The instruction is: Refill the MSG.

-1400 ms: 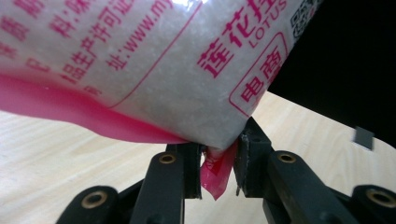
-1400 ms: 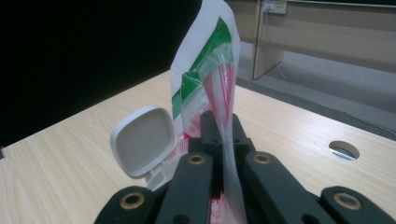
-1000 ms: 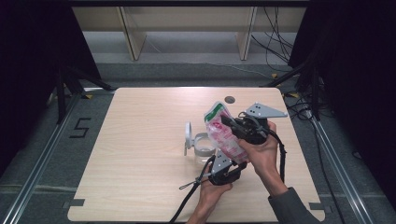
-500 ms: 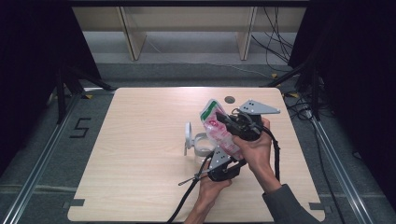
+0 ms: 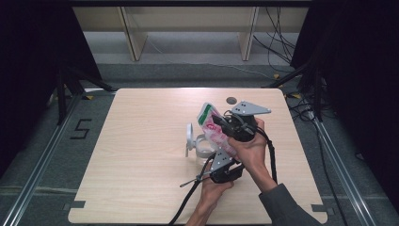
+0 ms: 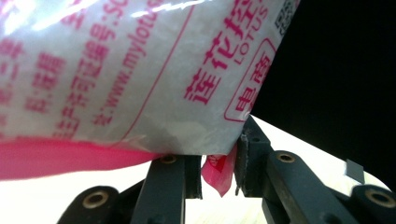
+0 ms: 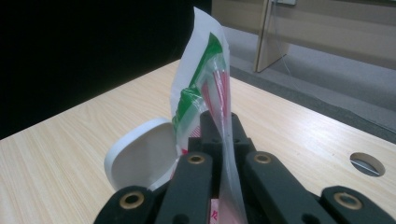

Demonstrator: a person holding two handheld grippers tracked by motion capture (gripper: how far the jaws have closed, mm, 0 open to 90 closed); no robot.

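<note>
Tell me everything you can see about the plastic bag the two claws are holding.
The plastic bag is a clear, glossy pouch of white granular contents, printed with pink lettering, with a green band near its top. It is held tilted above the table, top end up, over a clear container with an open white lid. The right claw is clamped on its upper film; the left claw grips a pink bottom corner.

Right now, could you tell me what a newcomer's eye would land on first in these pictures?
Probably the pink-and-white printed bag, held up above the middle of the wooden table between both tools. The right tool is clamped on its green-striped top, while the left tool has a bottom corner between its pads. Just left of the bag stands a small clear jar with its white lid flipped open.
</note>
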